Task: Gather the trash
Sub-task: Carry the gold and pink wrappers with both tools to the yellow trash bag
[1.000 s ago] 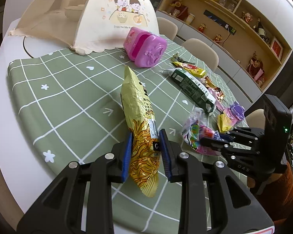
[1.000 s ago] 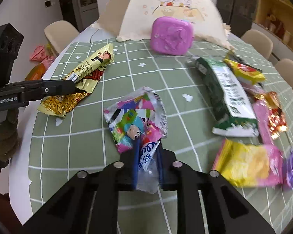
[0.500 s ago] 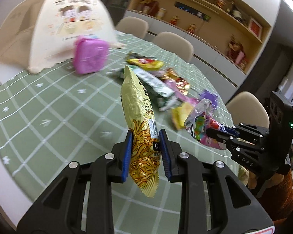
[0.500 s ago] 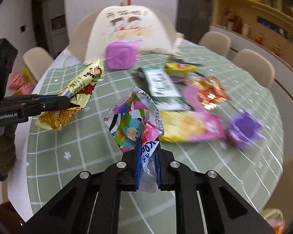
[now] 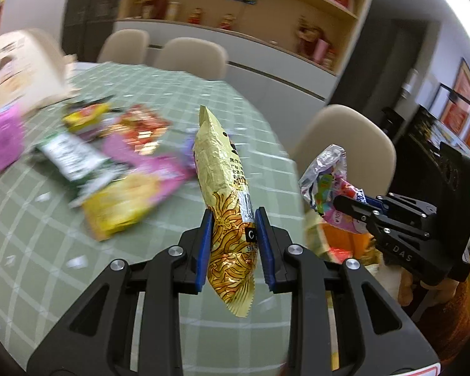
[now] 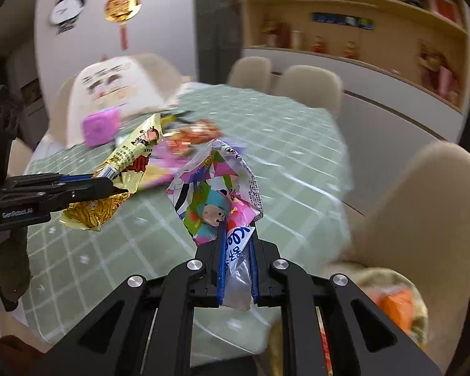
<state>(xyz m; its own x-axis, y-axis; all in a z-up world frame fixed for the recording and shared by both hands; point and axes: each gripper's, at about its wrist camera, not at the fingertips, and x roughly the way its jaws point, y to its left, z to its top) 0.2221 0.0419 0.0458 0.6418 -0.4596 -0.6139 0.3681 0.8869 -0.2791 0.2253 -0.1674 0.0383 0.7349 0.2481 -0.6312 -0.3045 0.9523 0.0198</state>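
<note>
My left gripper (image 5: 233, 219) is shut on a long gold snack wrapper (image 5: 225, 181) and holds it upright above the green checked tablecloth (image 5: 47, 250). It also shows in the right wrist view (image 6: 122, 169). My right gripper (image 6: 236, 235) is shut on a crumpled colourful cartoon wrapper (image 6: 216, 194), lifted past the table's right edge; it shows in the left wrist view (image 5: 326, 185). Several more wrappers (image 5: 119, 169) lie on the cloth, blurred.
A pink box (image 5: 3, 144) and a beige food cover (image 5: 18, 72) stand at the table's far left. Beige chairs (image 6: 423, 206) ring the table. Below the table's right edge lies a heap of orange and yellow trash (image 6: 391, 304).
Both grippers have lifted their wrappers off the table and swung to the right, towards the table's right edge and the chair. Both grips are unchanged.
</note>
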